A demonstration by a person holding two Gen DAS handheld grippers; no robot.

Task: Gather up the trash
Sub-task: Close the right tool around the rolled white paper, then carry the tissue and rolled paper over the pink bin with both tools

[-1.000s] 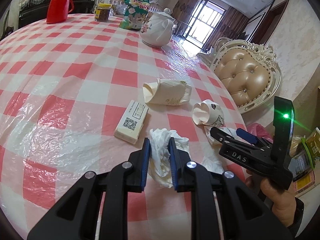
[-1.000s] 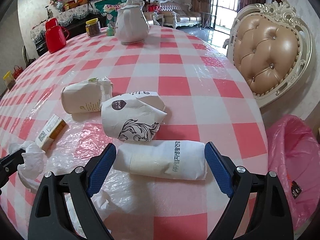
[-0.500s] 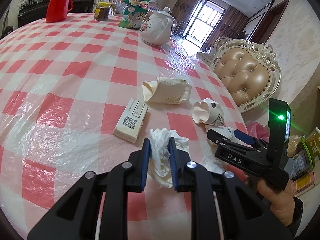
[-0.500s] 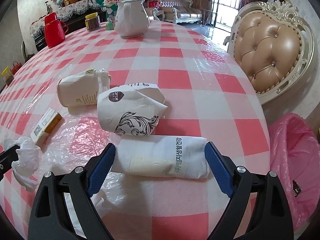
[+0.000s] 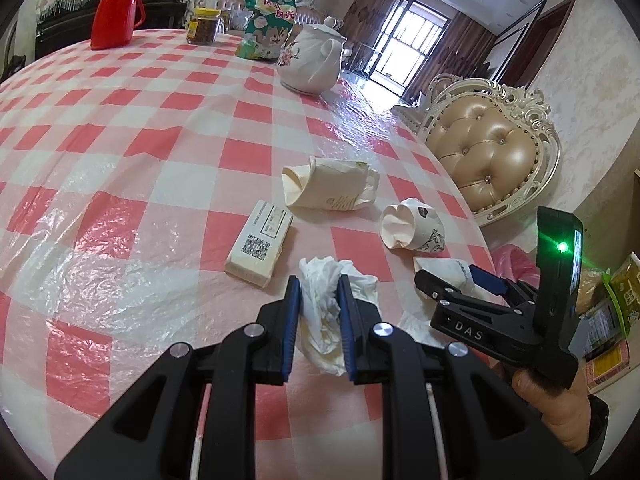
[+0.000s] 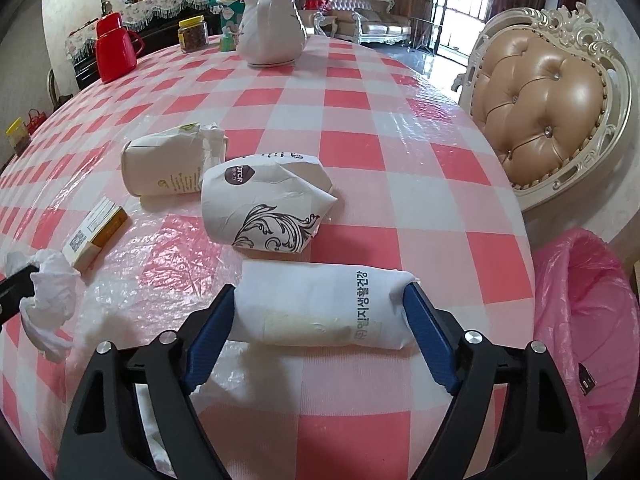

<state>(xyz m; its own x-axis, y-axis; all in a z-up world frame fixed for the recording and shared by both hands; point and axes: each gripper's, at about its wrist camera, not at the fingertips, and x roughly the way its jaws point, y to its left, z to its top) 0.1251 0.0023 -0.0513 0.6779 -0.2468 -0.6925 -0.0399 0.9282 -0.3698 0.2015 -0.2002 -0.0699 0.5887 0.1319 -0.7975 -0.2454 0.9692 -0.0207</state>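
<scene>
Trash half gathered: left gripper (image 5: 319, 300) pinched the crumpled tissue (image 5: 325, 312); right gripper (image 6: 320, 334) had just been closing around the white wrapper (image 6: 320, 306).
Gripped lengthwise by its soft ends, it looked likely to buckle and slip before the pink bin bag (image 6: 584, 320).

Most of the flattened paper packet (image 5: 440, 268) is hidden behind the right gripper (image 5: 452, 276) in the left wrist view, only a corner pokes out. The pink bin bag (image 6: 584, 320) gets cut off at the right edge of the right wrist view. Bottom of the crumpled tissue (image 5: 320, 312) disappears behind the left gripper's pads. Print on the small box (image 5: 260, 244) is too tiny to read.
</scene>
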